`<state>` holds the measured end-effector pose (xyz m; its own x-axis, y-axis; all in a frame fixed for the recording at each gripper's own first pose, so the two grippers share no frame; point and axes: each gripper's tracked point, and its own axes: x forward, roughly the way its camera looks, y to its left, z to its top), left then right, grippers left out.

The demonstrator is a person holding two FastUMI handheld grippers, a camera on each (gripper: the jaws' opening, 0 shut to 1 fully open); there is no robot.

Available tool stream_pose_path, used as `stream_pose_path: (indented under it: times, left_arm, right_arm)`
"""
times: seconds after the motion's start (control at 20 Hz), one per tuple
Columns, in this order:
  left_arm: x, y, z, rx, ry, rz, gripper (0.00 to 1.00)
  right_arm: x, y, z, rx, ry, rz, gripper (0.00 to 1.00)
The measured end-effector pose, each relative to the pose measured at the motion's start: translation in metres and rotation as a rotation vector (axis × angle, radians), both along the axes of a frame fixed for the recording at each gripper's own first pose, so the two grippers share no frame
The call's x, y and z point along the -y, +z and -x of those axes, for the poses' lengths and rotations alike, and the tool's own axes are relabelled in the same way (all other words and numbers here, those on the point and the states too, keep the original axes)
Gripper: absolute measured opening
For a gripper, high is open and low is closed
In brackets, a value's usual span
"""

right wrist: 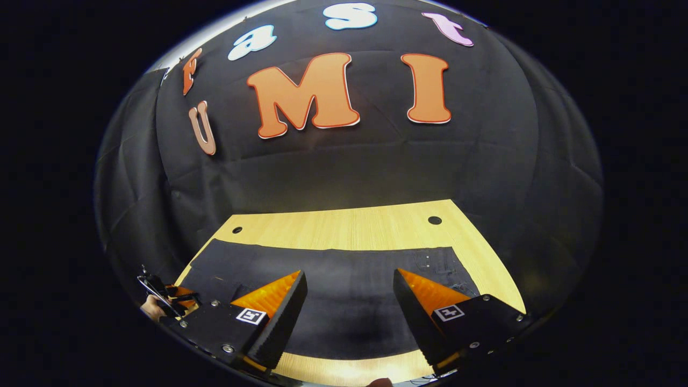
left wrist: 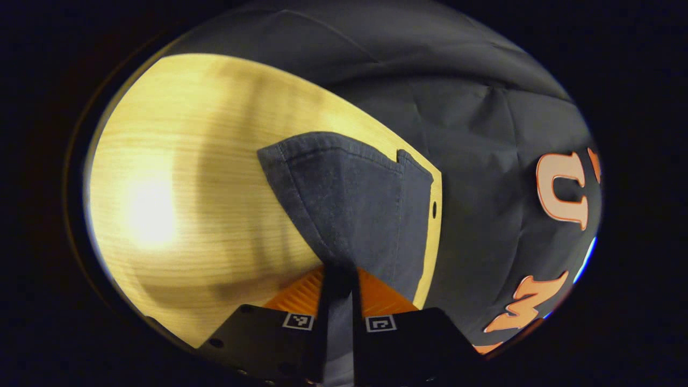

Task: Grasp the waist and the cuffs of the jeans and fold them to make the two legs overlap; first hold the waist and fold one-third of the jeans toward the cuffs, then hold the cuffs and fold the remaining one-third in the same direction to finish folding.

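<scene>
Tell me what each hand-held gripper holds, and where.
Left hand-held gripper pinches the dark denim jeans at a cuff-end edge; right hand-held gripper is open, holding nothing.

Left gripper (left wrist: 339, 301) with both fingers (left wrist: 329, 293) closed tightly on a fold of dark blue denim jeans (left wrist: 355, 199). The hemmed, stitched edge of the jeans fans up from the grip over a light wooden table (left wrist: 183, 204), reaching close to the table's far edge

Nothing legible on the jeans (right wrist: 344, 301) or the desk (right wrist: 376, 226); the square coded markers (right wrist: 251, 315) on the gripper carry no readable text.
</scene>
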<state>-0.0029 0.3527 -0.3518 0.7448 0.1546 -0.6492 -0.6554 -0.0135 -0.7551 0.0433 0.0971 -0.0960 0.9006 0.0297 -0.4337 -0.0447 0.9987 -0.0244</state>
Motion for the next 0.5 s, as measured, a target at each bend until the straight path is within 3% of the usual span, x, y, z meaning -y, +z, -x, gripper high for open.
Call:
stream_pose_path:
  times: [0.1, 0.2, 0.5]
  left_arm:
    - [0.010, -0.006, 0.005, -0.004, -0.043, 0.059, 0.21]
    - [0.010, -0.002, 0.005, -0.023, -0.050, 0.027, 0.02]
    - [0.008, 0.024, 0.016, -0.023, -0.098, -0.062, 0.02]
  right_arm:
    - [0.005, -0.002, 0.005, -0.007, -0.012, -0.027, 0.97]
    - [0.012, -0.004, 0.009, -0.018, -0.031, -0.078, 0.97]
    - [0.057, -0.013, 0.026, -0.064, -0.177, -0.403, 0.98]
